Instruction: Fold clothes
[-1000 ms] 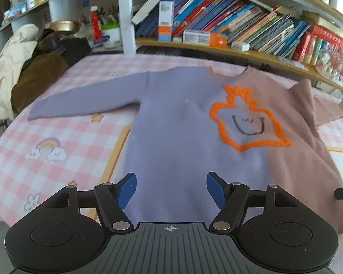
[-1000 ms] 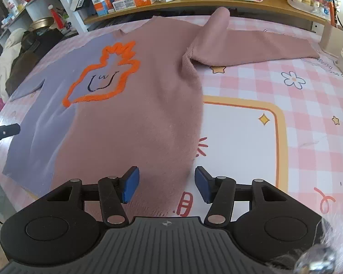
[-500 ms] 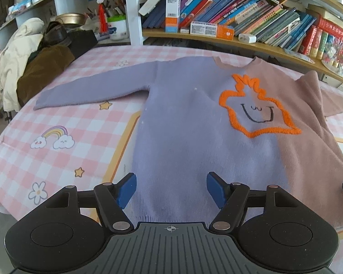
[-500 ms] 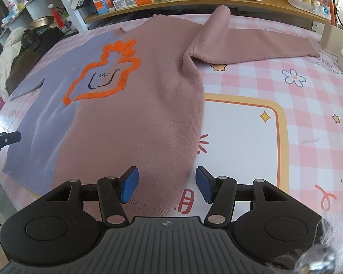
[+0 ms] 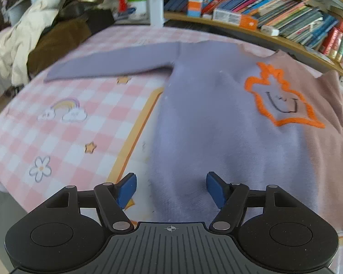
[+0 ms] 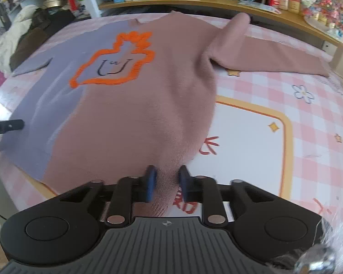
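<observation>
since the earlier frame the right gripper (image 6: 165, 182) has just been closing and now pinches the sweater (image 6: 135, 105) at its pink hem corner, by the near edge of the checked tablecloth (image 6: 313, 123). left gripper (image 5: 169, 189) sits released over the purple hem. books (image 5: 274, 16) fill the shelf behind; bare cloth lies either side.

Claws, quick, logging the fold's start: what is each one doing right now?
Left claw: open over the sweater's purple hem, gripping nothing.
Right claw: jaws have just been closing, now pinched on the pink hem of the sweater.
</observation>
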Action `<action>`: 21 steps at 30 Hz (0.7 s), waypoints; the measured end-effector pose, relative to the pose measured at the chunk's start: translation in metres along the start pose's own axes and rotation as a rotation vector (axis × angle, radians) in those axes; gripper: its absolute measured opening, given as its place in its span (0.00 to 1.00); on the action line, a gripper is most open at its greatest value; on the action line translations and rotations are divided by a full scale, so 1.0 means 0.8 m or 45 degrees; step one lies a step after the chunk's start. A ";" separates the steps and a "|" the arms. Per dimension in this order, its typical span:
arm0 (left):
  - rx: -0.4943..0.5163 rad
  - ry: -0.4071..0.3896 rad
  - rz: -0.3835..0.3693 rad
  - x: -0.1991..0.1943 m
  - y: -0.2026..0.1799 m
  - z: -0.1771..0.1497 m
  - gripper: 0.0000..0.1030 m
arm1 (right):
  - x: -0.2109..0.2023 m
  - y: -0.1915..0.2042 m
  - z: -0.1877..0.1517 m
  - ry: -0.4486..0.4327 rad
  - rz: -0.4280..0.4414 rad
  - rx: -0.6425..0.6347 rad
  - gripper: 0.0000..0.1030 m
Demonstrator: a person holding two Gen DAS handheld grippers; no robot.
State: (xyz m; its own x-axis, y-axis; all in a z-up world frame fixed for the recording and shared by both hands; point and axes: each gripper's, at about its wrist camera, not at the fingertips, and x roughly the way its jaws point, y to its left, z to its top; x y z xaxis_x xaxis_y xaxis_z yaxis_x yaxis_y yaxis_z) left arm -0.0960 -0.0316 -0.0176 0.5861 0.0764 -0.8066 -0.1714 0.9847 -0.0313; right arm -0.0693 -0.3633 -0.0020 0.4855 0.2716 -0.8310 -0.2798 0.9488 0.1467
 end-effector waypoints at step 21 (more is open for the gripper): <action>0.112 -0.054 -0.133 0.031 0.030 0.039 0.05 | 0.018 0.071 0.003 -0.030 -0.040 0.060 0.11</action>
State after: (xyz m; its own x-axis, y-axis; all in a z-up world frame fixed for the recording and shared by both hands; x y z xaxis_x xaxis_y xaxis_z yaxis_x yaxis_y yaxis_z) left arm -0.0613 -0.0015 -0.0199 0.6304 -0.0226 -0.7759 -0.0386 0.9974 -0.0603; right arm -0.0758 -0.3054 -0.0046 0.5129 0.2448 -0.8228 -0.2249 0.9633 0.1464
